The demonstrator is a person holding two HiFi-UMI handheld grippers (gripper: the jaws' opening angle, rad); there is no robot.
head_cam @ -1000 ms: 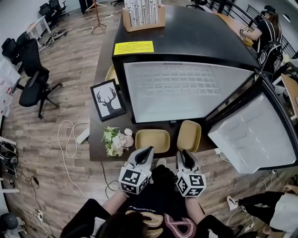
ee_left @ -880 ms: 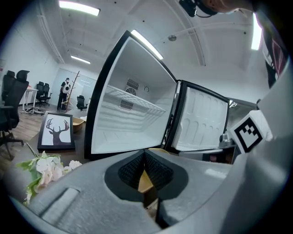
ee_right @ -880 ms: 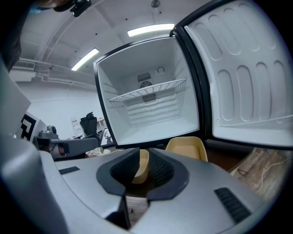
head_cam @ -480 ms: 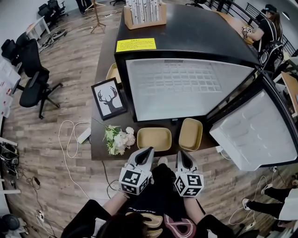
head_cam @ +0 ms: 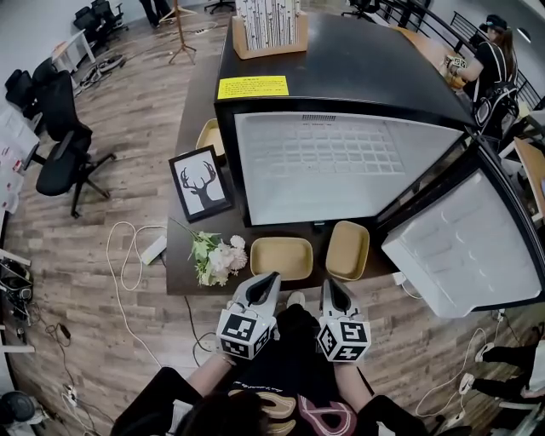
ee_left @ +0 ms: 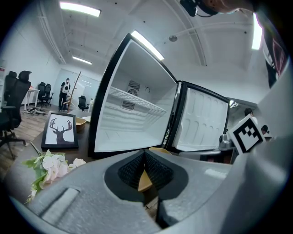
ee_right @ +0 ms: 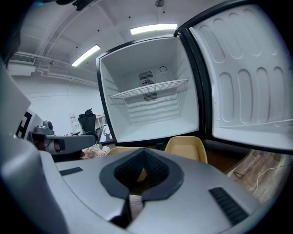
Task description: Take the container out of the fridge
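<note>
The black fridge (head_cam: 341,162) stands on a dark table with its door (head_cam: 468,247) swung open to the right. Its white inside holds only a wire shelf (ee_right: 149,91). Two shallow yellow containers (head_cam: 281,258) (head_cam: 347,249) sit on the table just in front of the fridge opening. The right-hand container (ee_right: 185,148) also appears in the right gripper view. My left gripper (head_cam: 271,279) and right gripper (head_cam: 330,284) hover side by side at the table's near edge, just short of the containers. Both are shut with nothing between the jaws.
A framed deer picture (head_cam: 197,183) and a bunch of flowers (head_cam: 217,255) lie left of the containers. A third yellow container (head_cam: 210,136) sits beside the fridge. A wooden box (head_cam: 271,25) stands on the fridge top. Cables (head_cam: 128,255) trail on the floor; a person (head_cam: 490,60) stands at the back right.
The right gripper's jaws have come together. Both grippers stay in place at the table edge. A person's legs at the lower right have moved out of view.
</note>
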